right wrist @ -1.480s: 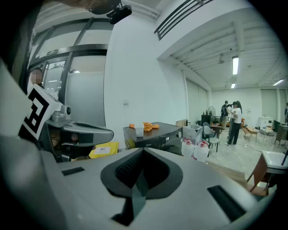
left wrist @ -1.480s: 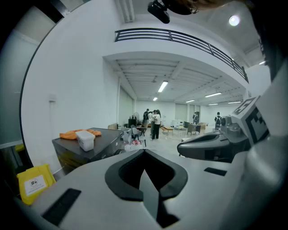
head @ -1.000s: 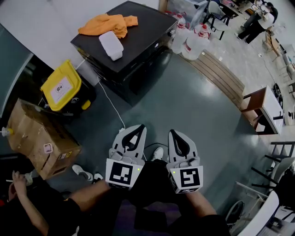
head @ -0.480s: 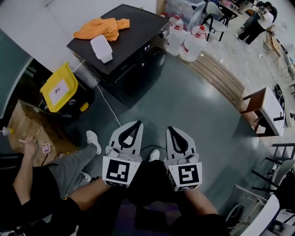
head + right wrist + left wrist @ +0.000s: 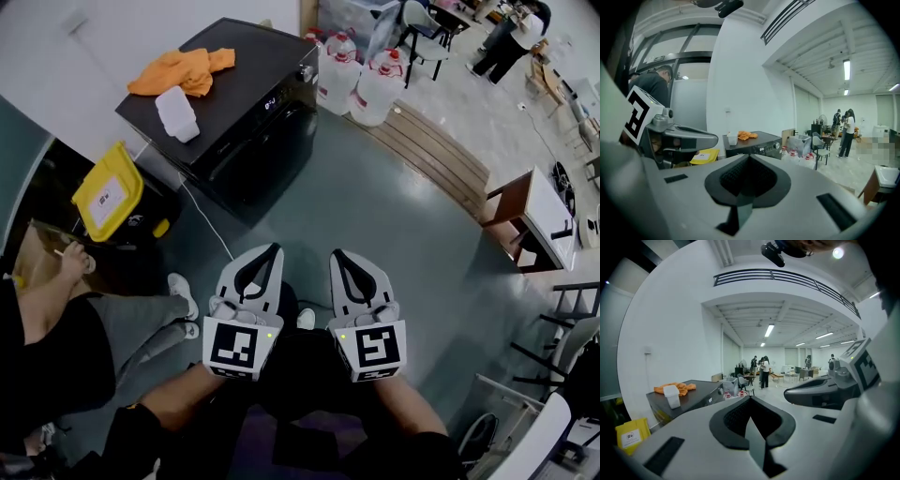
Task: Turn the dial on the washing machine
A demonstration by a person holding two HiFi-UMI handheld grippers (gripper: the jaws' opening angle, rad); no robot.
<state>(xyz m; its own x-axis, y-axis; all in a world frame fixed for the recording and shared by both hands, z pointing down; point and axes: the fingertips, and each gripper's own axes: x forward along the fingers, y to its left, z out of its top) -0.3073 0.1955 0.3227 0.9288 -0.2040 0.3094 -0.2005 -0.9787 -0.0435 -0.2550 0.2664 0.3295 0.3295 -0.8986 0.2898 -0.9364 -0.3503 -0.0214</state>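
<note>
The washing machine (image 5: 246, 141) is a black, boxy unit on the grey floor (image 5: 394, 225) against the white wall (image 5: 56, 47). In the head view it sits at about 11 o'clock from both grippers and well apart from them. Its flat top carries a crumpled orange cloth (image 5: 183, 67) and, just beside that at 6 o'clock, a white tub (image 5: 176, 112). A narrow control strip (image 5: 253, 117) runs along the top front edge. It has a pale display (image 5: 761, 149) and, at its right end, the dial (image 5: 776, 145), a small silvery knob. Big water jugs (image 5: 361, 82) stand just beside that corner, and a yellow-lidded bin (image 5: 108, 187) sits at the machine's other side.

The left gripper (image 5: 271, 249) and right gripper (image 5: 337, 253) are side by side, low in the head view, pointing to 12 o'clock. Each has its jaws pressed together with nothing between them.

The dial is too small in every view for its marks or setting to be read. In the left gripper view the knob cannot be picked out at all. The door on the dark front is hard to make out, and each gripper's own body hides the machine's lower front in its view. A person (image 5: 56, 337) at 8 o'clock is cut off by the frame's edge.
</note>
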